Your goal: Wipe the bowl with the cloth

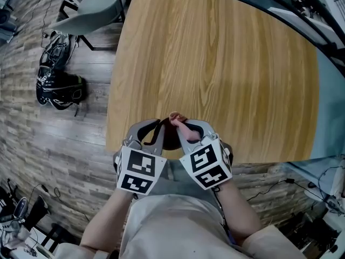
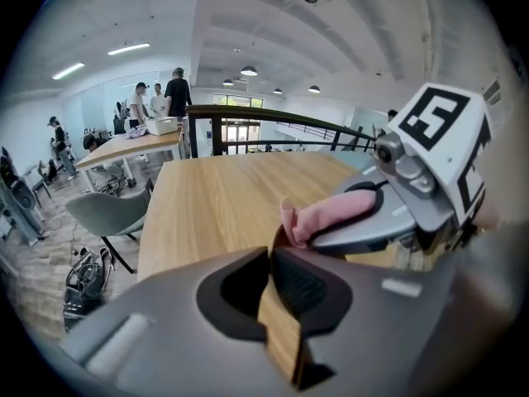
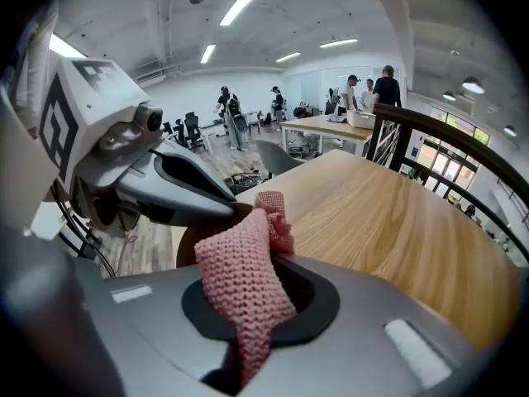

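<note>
A person holds two grippers close together over the near edge of one round-cornered wooden table (image 1: 215, 63), seen from above. Each gripper carries one cube with black-and-white square markers.

The left gripper (image 1: 156, 129) has its jaws pressed onto the thin wall of a single brown bowl (image 1: 170, 140). In the left gripper view the left gripper (image 2: 269, 259) pinches the bowl's (image 2: 281, 337) wood-coloured wall edge-on between its two dark pads. The bowl sits between the two grippers at the table's near edge; whether it rests on the wood cannot be told.

The right gripper (image 1: 186, 129) is clamped on one pink knitted cloth (image 1: 178, 120). In the right gripper view the cloth (image 3: 240, 279) rises in a bunched fold from between the jaws of the right gripper (image 3: 263, 263), and its free end lies against the bowl's rim (image 3: 188, 253) – just under the left gripper (image 3: 186, 184).

Off the table's far left corner stands one grey chair (image 1: 97, 9), and on the plank floor beside it lies one black bundle of gear (image 1: 59, 85). In the background of the left gripper view, at least three people (image 2: 157, 98) stand round a second table (image 2: 132, 145).
</note>
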`<state>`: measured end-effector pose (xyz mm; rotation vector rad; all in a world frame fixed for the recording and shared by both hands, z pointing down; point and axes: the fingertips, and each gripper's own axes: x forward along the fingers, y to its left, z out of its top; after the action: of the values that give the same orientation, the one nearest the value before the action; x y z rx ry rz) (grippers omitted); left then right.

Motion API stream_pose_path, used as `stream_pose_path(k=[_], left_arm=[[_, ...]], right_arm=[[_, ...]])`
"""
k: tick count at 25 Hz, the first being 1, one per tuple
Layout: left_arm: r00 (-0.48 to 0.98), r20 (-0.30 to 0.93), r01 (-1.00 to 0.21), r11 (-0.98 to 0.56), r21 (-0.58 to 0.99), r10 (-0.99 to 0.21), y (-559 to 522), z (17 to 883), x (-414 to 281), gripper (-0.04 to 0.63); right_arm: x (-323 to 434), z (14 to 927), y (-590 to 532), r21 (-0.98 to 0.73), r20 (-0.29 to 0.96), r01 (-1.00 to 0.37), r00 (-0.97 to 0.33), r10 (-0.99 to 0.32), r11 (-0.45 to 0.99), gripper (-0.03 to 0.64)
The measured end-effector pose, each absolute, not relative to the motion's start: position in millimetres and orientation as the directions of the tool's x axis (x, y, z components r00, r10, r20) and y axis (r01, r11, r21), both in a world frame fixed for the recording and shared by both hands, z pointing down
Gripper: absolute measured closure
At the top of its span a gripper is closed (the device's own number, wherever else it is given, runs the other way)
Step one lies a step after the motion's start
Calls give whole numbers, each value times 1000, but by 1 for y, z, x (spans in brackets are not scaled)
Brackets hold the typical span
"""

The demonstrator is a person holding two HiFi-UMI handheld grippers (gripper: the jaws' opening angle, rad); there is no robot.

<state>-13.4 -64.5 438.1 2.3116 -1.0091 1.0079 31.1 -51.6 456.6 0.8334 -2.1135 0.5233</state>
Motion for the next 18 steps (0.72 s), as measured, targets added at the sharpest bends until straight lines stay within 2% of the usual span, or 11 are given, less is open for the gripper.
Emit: stream_pose_path(k=[4,9,18], left_arm=[[469,738,-783,-616,93,-485,-74,436,-17,572],[446,729,-815,-572,92,-519,-83,435,-27,572],[462,732,-828,-540,153,-501,-79,438,-22,572]], right_arm=[[37,468,-46,-62,829,-705,-430,-357,706,591],[32,474,-37,-73,840,-676,-437,-320,733,591],[3,476,-10,-142,855,-533,-491,-168,834,592]])
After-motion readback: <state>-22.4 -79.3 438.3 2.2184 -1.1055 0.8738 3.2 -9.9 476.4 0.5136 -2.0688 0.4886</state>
